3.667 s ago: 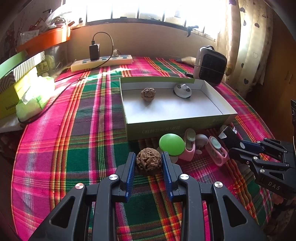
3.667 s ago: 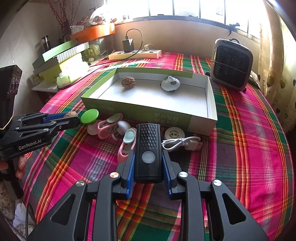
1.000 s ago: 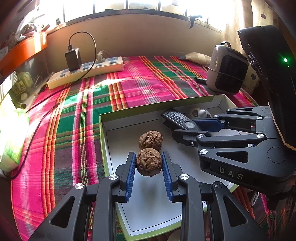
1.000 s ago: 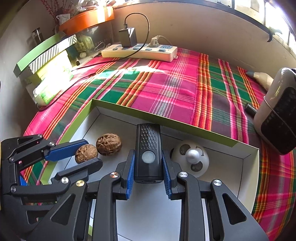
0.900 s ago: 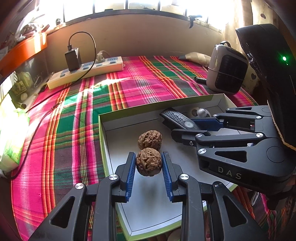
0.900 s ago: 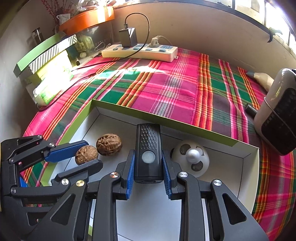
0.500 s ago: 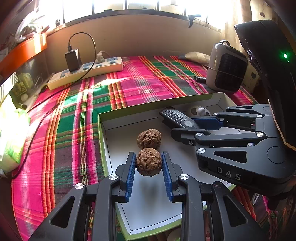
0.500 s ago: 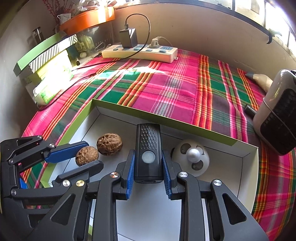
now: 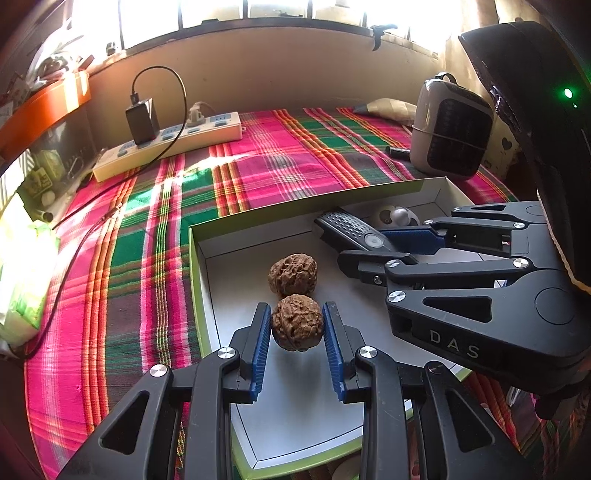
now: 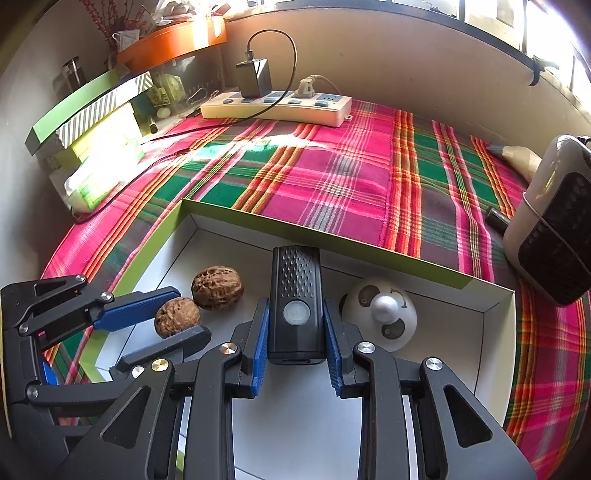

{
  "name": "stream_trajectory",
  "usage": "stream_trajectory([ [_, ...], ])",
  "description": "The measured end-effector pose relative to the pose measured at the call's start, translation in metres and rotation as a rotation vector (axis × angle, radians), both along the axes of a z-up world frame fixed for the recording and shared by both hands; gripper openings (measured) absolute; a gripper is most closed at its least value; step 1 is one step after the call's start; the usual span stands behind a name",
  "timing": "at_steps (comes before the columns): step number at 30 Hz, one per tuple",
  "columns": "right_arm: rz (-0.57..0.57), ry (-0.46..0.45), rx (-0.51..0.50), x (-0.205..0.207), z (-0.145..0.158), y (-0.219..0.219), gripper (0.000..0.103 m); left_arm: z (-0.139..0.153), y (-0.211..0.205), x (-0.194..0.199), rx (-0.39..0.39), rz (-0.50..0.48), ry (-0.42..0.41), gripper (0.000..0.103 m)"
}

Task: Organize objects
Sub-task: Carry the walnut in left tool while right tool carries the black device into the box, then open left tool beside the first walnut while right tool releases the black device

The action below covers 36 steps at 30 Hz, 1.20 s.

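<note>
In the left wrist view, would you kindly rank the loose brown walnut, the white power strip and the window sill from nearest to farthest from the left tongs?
1. Loose brown walnut, in the box just ahead.
2. White power strip, far left.
3. Window sill, topmost.

Two handheld grippers of matte black plastic. The left gripper has angular fingers with triangular cut-outs, ribbed blue pads on the inner faces and round silver screws at the joints. The right gripper is built the same; its side carries raised letters "DAS", and a small green light glows on its black housing.
</note>
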State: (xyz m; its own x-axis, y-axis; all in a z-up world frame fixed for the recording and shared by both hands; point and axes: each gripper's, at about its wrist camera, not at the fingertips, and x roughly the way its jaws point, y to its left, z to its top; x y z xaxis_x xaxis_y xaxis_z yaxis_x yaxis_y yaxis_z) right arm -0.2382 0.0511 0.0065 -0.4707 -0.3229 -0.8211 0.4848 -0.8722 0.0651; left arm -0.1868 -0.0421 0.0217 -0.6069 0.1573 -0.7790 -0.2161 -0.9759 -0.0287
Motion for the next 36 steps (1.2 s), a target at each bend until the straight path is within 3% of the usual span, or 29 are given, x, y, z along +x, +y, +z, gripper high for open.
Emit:
stream_trajectory([
  [33,-0.014,0.003,-0.009,0.0011,0.0013,0.0002,0.029,-0.0005,0.0032,0.0014,-0.013,-0.005,-0.002,0.033],
  [36,-0.021,0.005,-0.012,0.0015,0.0022,0.0012,0.035,-0.0001,0.0029,0.0017,-0.015,-0.003,0.000,0.034],
])
